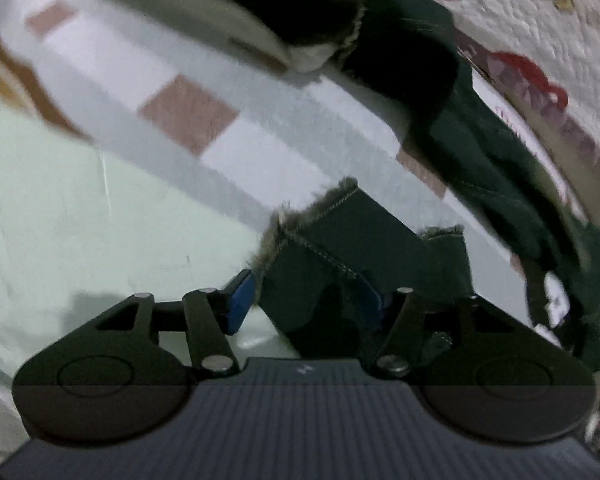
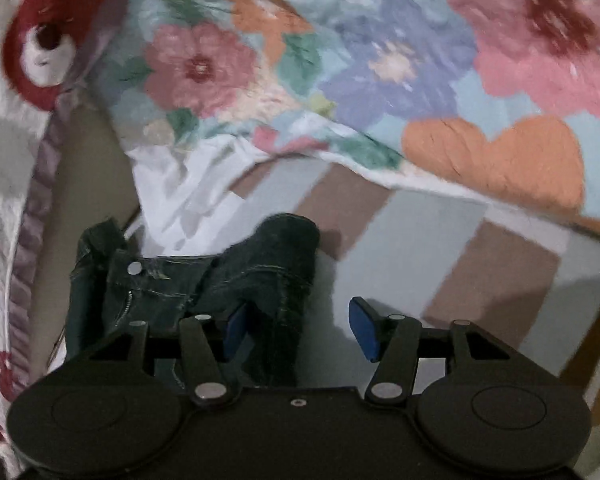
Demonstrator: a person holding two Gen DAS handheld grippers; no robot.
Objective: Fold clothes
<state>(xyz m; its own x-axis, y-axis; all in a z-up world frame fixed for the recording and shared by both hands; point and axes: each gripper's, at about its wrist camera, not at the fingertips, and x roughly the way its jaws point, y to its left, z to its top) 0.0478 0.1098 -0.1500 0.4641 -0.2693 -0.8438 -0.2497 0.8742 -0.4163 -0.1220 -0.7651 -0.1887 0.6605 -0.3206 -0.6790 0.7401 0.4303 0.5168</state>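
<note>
Though loose, jeans [image 1: 340,236] inside hand-held gripper [image 1: 306,300]

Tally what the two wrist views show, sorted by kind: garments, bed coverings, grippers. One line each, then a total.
Garments: 1, the dark jeans, frayed hem in the left view, waistband in the right.
Bed coverings: 3, the checked sheet, the floral quilt, the white quilt with red motifs.
Grippers: 2, the left gripper and the right gripper, jaws apart.
Total: 6
</note>
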